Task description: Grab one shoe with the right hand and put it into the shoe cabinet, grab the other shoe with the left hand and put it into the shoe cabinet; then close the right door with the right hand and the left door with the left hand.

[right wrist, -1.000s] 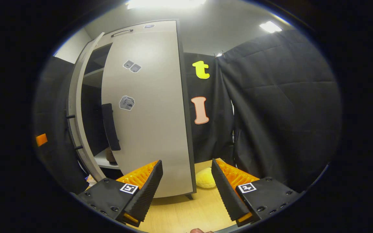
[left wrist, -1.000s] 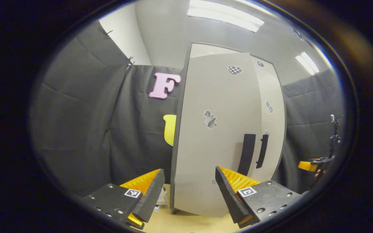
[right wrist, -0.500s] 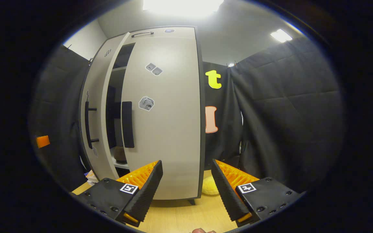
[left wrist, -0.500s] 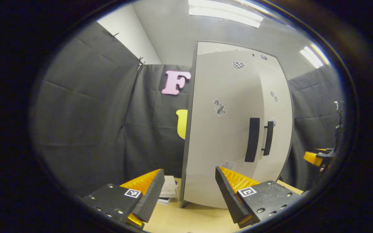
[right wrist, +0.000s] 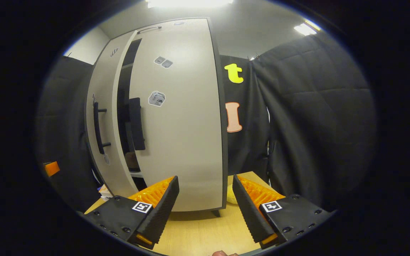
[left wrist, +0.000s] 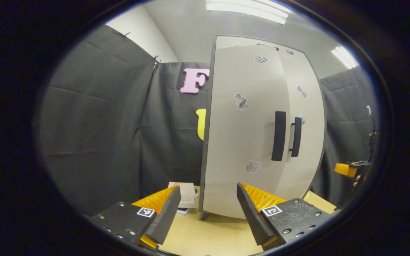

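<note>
Shoe cabinet [right wrist: 176,117]: right door nearly shut; left door [right wrist: 101,121] ajar, dark gap between. Shoe [right wrist: 132,160] dimly visible inside. Left gripper [left wrist: 205,213] and right gripper [right wrist: 205,209]: fingers apart, empty. Risk: doors left unlatched, or a finger catching a handle [left wrist: 279,136].

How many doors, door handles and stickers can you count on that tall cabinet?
Doors: 2, the left door and the right door.
Handles: 2, one and one.
Stickers: 6 visible across both views; small ones blur.
Total: 10.
</note>
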Available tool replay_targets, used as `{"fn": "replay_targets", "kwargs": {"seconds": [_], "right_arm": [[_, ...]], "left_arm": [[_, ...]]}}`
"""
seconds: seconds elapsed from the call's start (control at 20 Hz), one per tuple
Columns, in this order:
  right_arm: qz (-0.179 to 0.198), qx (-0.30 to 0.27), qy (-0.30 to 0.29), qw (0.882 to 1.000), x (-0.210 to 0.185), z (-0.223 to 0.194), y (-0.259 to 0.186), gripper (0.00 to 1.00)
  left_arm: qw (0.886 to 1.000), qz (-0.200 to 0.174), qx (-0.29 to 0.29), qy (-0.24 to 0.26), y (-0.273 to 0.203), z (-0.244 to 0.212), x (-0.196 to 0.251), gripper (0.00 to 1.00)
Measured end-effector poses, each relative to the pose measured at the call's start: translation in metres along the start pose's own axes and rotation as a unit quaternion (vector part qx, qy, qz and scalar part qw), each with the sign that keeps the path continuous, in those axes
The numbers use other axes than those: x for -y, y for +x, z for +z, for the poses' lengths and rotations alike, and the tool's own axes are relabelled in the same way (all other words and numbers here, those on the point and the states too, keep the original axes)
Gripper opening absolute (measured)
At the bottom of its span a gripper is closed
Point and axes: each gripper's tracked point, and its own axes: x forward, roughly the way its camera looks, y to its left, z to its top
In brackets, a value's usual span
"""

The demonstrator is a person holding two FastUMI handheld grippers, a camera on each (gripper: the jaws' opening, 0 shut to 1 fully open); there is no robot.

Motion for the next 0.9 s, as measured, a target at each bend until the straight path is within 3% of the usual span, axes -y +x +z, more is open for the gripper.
{"fn": "replay_targets", "kwargs": {"seconds": [0.35, 0.45, 0.7, 0.75, 0.9], "right_arm": [[-0.025, 0.008, 0.01, 1.0, 0.017, 0.001, -0.008, 0.96], [-0.042, 0.009, 0.0, 0.999, 0.026, 0.001, -0.012, 0.92], [-0.056, 0.004, -0.035, 0.998, 0.039, 0.003, -0.016, 0.96], [-0.059, 0.003, -0.041, 0.997, 0.04, 0.004, -0.015, 0.92], [-0.062, 0.007, -0.046, 0.997, 0.039, 0.013, -0.011, 0.96]], "left_arm": [[1.0, -0.004, -0.003, 0.008, 0.004, 0.0, 0.001, 0.92], [1.0, -0.01, -0.008, 0.008, 0.006, -0.003, 0.003, 0.92], [0.999, -0.018, -0.025, -0.017, 0.007, -0.012, 0.011, 0.92], [0.999, -0.019, -0.027, -0.021, 0.008, -0.014, 0.012, 0.92], [0.999, -0.023, -0.024, -0.018, 0.01, -0.015, 0.013, 0.92]]}}
